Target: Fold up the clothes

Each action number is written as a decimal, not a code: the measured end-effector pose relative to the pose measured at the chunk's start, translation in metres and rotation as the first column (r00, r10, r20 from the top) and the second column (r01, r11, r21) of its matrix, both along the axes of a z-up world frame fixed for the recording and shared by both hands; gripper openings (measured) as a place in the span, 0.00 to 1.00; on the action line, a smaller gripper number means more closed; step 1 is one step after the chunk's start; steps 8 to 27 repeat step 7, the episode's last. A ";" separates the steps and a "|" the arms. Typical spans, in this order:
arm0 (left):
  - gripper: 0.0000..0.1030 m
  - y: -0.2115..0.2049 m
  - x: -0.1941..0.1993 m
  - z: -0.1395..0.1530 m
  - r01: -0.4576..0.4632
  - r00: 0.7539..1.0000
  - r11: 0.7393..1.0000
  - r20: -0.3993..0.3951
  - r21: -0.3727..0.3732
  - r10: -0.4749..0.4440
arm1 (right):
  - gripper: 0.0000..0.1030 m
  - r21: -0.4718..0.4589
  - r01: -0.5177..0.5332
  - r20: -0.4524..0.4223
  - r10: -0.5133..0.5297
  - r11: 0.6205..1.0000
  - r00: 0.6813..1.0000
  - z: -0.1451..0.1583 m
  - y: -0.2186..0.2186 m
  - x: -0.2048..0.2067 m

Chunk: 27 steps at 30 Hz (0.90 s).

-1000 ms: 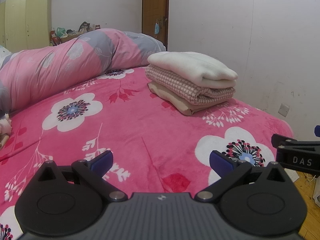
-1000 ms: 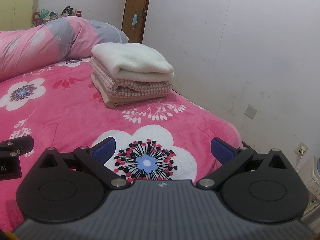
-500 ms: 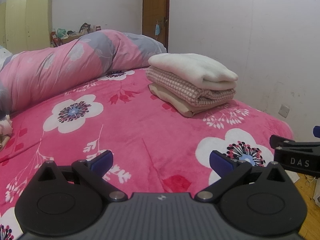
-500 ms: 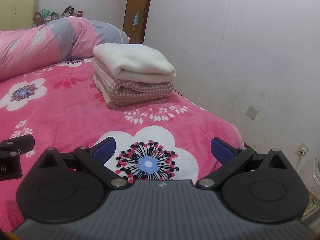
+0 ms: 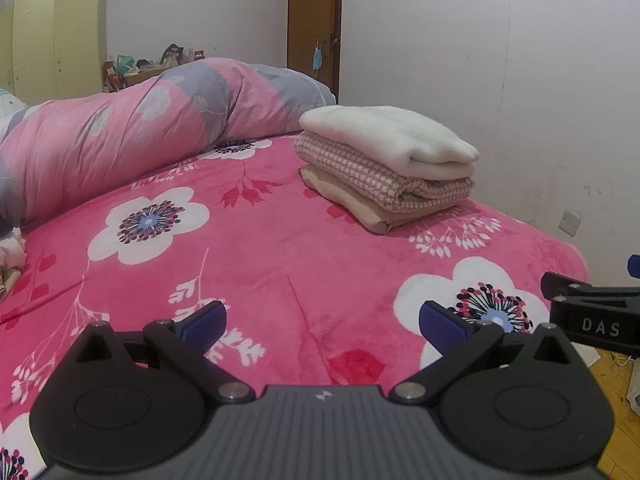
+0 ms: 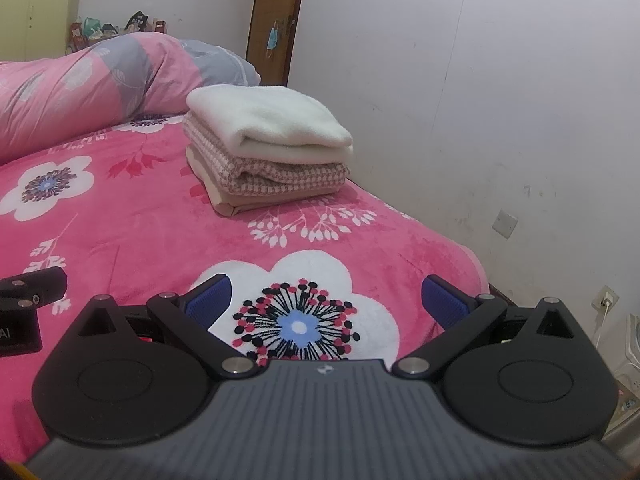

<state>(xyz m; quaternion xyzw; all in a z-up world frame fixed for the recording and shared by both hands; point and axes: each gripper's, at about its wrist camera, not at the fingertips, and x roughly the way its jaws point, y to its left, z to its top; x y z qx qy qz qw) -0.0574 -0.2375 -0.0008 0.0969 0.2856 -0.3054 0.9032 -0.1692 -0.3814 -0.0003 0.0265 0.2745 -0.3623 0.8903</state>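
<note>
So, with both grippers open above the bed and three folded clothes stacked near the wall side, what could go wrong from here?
1. The folded stack sits close to the bed's edge by the wall; a nudge could push it off.
2. The left gripper and right gripper hang close together and might collide.

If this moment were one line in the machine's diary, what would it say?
left claw: open, empty | right claw: open, empty | folded stack: three items on pink bedspread | nothing held
</note>
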 end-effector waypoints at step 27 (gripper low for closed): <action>1.00 0.001 -0.001 0.000 -0.001 1.000 1.000 0.000 0.000 0.001 | 0.99 0.000 -0.003 0.000 0.003 1.000 1.000 -0.001 0.001 0.000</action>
